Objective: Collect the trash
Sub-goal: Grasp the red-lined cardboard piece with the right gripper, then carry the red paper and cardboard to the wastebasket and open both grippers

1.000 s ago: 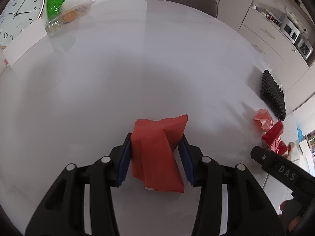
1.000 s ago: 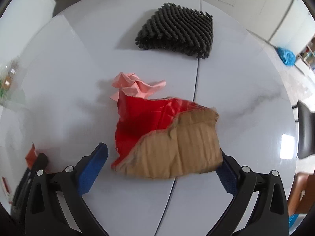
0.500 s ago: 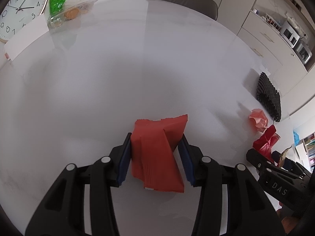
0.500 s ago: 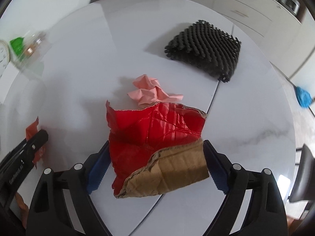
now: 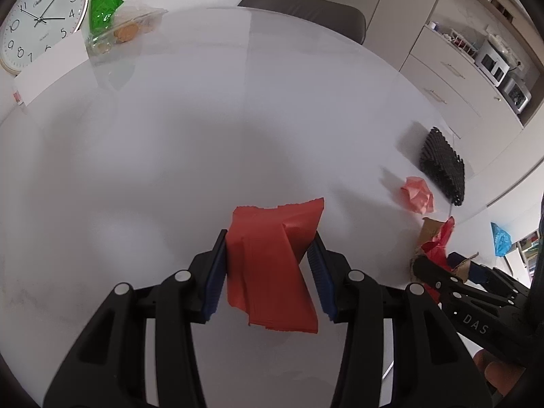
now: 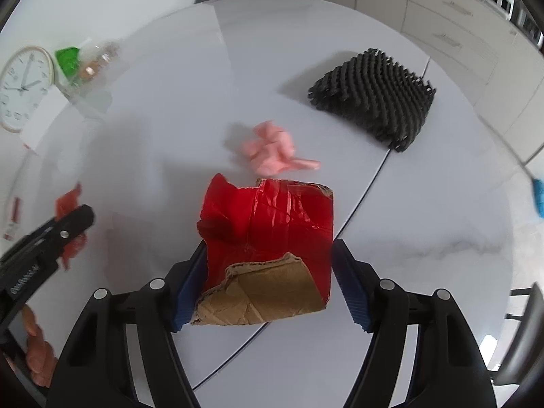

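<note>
My left gripper (image 5: 268, 241) is shut on a red-orange wrapper (image 5: 272, 265) and holds it above the white round table (image 5: 170, 142). My right gripper (image 6: 268, 248) is shut on a torn piece of red and brown cardboard (image 6: 268, 244), lifted off the table. A crumpled pink paper (image 6: 275, 151) lies on the table just beyond the cardboard; it also shows in the left wrist view (image 5: 417, 193). The right gripper with its cardboard (image 5: 437, 238) shows at the right of the left wrist view. The left gripper (image 6: 64, 224) shows at the left of the right wrist view.
A black ribbed mat (image 6: 374, 98) lies at the far right of the table. A wall clock (image 5: 37, 20), a white card (image 5: 51, 68) and a clear bag with green packaging (image 5: 115, 20) stand at the far left edge. A dark chair (image 5: 306, 10) stands behind the table.
My right gripper has closed on the red and brown cardboard and lifted it, swinging left. My left gripper keeps hold of the wrapper and has turned slightly.
</note>
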A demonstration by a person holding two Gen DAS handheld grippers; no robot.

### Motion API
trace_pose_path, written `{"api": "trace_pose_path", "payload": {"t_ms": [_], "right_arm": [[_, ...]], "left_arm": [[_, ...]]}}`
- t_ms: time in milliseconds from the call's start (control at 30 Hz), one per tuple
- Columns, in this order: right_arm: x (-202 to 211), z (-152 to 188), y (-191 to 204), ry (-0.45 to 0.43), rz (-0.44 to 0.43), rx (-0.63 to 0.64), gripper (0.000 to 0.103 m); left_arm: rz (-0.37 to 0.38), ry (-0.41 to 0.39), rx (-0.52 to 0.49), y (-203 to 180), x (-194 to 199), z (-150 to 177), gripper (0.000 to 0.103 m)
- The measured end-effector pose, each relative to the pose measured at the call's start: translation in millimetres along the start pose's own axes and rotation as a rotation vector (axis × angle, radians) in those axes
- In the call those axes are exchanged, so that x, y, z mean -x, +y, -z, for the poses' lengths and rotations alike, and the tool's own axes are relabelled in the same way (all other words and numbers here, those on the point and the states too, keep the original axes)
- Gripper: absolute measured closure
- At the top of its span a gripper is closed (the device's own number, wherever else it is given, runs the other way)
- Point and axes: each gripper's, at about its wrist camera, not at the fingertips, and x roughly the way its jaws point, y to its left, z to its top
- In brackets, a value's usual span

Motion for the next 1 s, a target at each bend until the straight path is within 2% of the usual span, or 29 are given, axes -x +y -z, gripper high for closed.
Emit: {"api": "trace_pose_path", "payload": {"t_ms": [233, 433, 567, 700, 833, 1000], "right_arm": [[26.7, 9.8, -12.4, -0.028, -0.131, 0.003, 0.032], [55.5, 23.6, -34.9, -0.034, -0.181, 0.001, 0.032], [73.3, 33.9, -50.4, -0.038, -0.2, 0.005, 0.032], [96.8, 46.9, -62.2, -0.053, -0.201, 0.026, 0.032], [129.7, 70.7, -87.7, -0.086, -0.162, 0.067, 0.032], [161.4, 126.1, -148.3, -0.073, -0.08, 0.039, 0.032]], "left_arm": [[0.013, -0.013, -0.004, -0.8, 16.1, 4.9, 0.058], [0.012, -0.011, -0.002, -5.8, 33.4, 11.6, 0.058], [0.006, -0.008, -0.028, -23.0, 53.1, 20.1, 0.058], [0.019, -0.013, -0.074, -55.8, 79.4, 35.9, 0.058], [0.056, -0.007, -0.12, -95.6, 96.6, 53.3, 0.058], [0.143, 0.022, -0.207, -156.2, 106.5, 78.9, 0.058]]}}
